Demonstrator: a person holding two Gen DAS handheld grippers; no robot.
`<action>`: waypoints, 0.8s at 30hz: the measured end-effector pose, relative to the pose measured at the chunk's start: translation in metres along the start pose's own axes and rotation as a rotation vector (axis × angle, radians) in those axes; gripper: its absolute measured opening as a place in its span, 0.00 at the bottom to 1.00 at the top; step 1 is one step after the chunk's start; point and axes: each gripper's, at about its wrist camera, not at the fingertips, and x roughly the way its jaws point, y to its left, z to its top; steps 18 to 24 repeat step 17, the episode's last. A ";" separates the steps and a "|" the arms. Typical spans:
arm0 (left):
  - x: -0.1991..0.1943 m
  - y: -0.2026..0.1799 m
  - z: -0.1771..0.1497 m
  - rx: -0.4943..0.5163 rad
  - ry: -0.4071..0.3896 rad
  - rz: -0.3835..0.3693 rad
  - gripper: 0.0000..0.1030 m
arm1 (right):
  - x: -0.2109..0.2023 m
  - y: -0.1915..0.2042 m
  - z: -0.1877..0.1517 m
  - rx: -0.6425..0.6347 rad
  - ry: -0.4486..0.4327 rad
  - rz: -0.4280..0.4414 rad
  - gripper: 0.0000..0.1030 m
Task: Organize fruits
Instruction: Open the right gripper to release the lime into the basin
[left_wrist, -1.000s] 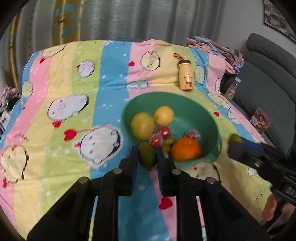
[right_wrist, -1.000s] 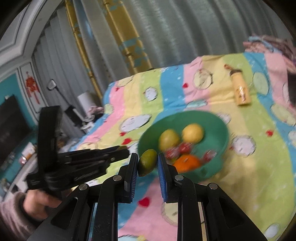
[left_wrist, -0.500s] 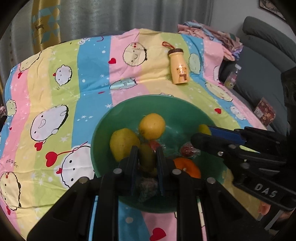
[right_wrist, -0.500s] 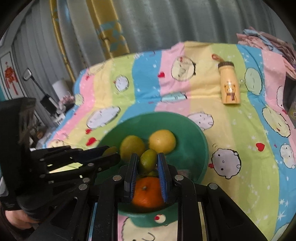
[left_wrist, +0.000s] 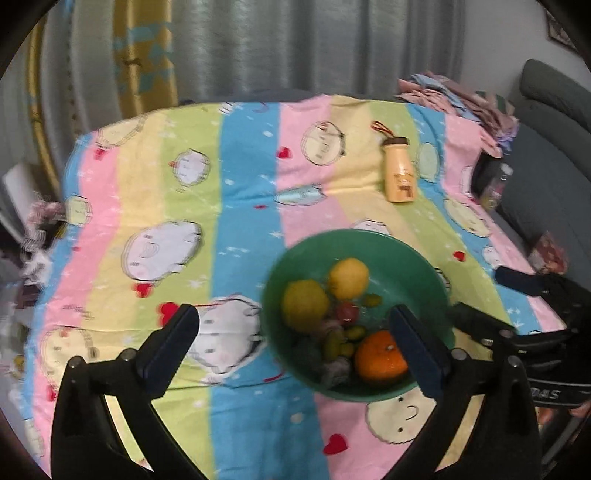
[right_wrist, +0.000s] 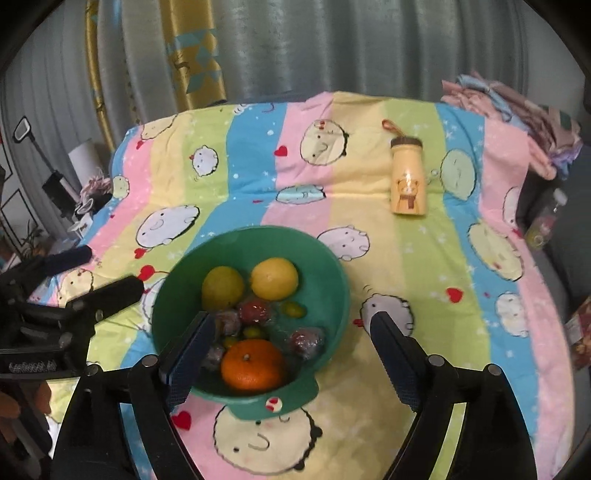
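A green bowl (right_wrist: 332, 273) stands on a striped cartoon-print cloth and also shows in the left wrist view (left_wrist: 424, 266). It holds two yellow lemons (right_wrist: 274, 278), an orange (right_wrist: 253, 365), small green fruits (right_wrist: 293, 309) and wrapped red fruits (right_wrist: 253, 311). My left gripper (left_wrist: 295, 345) is open and empty, above the bowl's near left side. My right gripper (right_wrist: 291, 349) is open and empty, above the bowl's near side. Each gripper shows at the edge of the other's view.
A yellow bear-print bottle (right_wrist: 406, 182) lies on the cloth beyond the bowl. Folded clothes (right_wrist: 517, 99) and a grey sofa (left_wrist: 554, 155) are at the right. Curtains hang behind. Clutter lies off the cloth's left edge.
Both grippers opened and let their small green fruits go into the bowl. Both have pulled back and up from the bowl.
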 end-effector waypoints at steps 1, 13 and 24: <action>-0.005 0.000 0.002 0.001 0.010 0.019 1.00 | -0.009 0.003 0.003 -0.012 0.006 0.003 0.84; -0.057 0.000 0.019 -0.010 -0.028 0.076 1.00 | -0.069 0.025 0.025 -0.079 -0.042 0.015 0.85; -0.064 -0.001 0.023 -0.005 -0.042 0.090 1.00 | -0.077 0.025 0.025 -0.074 -0.052 0.007 0.85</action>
